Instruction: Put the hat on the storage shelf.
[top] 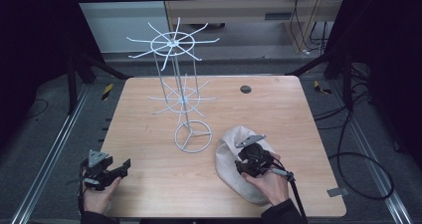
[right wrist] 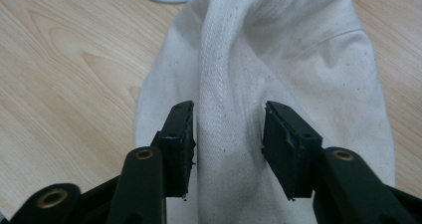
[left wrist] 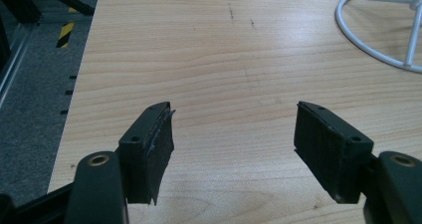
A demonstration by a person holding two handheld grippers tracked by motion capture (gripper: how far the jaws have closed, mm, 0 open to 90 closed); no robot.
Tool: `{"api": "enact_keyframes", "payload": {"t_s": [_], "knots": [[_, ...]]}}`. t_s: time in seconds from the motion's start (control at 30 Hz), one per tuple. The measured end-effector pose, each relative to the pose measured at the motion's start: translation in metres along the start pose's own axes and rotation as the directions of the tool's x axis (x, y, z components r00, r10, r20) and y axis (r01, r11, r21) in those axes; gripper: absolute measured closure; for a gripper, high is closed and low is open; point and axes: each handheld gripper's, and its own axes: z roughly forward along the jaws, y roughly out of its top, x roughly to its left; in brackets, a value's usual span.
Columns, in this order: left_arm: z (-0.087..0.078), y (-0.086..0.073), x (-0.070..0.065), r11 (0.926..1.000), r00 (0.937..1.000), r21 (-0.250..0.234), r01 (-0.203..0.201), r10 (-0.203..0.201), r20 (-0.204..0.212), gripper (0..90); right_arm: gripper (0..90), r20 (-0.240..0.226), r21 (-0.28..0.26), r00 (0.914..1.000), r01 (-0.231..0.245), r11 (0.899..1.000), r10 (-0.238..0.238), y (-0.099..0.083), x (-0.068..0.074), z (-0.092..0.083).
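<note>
A white cloth hat (top: 228, 157) lies on the wooden table (top: 278, 114) at the front right. My right gripper (top: 242, 167) is down on it, held by a hand. In the right gripper view a raised fold of the hat (right wrist: 298, 50) runs up between the jaws of the right gripper (right wrist: 229, 139). The jaws stand apart on either side of the fold and I see no squeeze on it. My left gripper (top: 124, 167) rests at the table's front left corner. Its jaws are wide apart over bare wood, with nothing in the left gripper (left wrist: 234, 134).
A white wire stand (top: 193, 136) with a ring base and two tiers of radiating hooks rises mid-table, just left of the hat; its ring (left wrist: 368, 45) is ahead of the left gripper. A small dark disc (top: 245, 89) sits far back. Black frame rails flank the table.
</note>
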Motion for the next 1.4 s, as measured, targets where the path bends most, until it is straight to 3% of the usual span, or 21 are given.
{"api": "enact_keyframes", "payload": {"t_s": [0.37,0.6,0.83,1.1,1.23,1.4], "knots": [[0.001,0.000,0.000,1.0000,1.0000,0.008,-0.002,0.002,-0.002,31.4,80.3,0.029,0.058,0.9995,-0.017,0.998,0.016,0.001,-0.001,0.011],[0.000,0.000,0.001,0.9999,1.0000,0.009,0.005,-0.005,-0.003,31.5,85.9,0.033,0.059,0.9991,-0.030,0.998,0.028,0.001,-0.002,0.007],[0.001,0.000,0.001,0.9999,1.0000,0.014,0.006,-0.006,-0.002,31.5,87.0,0.014,0.028,0.9991,-0.040,0.999,0.039,0.001,-0.008,0.000],[0.001,0.000,0.000,0.9999,1.0000,0.011,0.007,-0.007,-0.003,31.5,87.1,0.002,-0.091,0.9985,-0.054,0.994,0.055,-0.005,-0.015,-0.018],[0.001,0.000,0.000,0.9999,1.0000,0.011,0.008,-0.008,-0.002,31.6,87.1,-0.015,-0.161,0.9981,-0.062,0.985,0.060,-0.009,-0.019,-0.027],[0.001,0.000,0.000,0.9999,1.0000,0.011,0.004,-0.004,0.002,31.7,87.2,-0.026,-0.253,0.9977,-0.068,0.965,0.063,-0.012,-0.025,-0.039]]}}
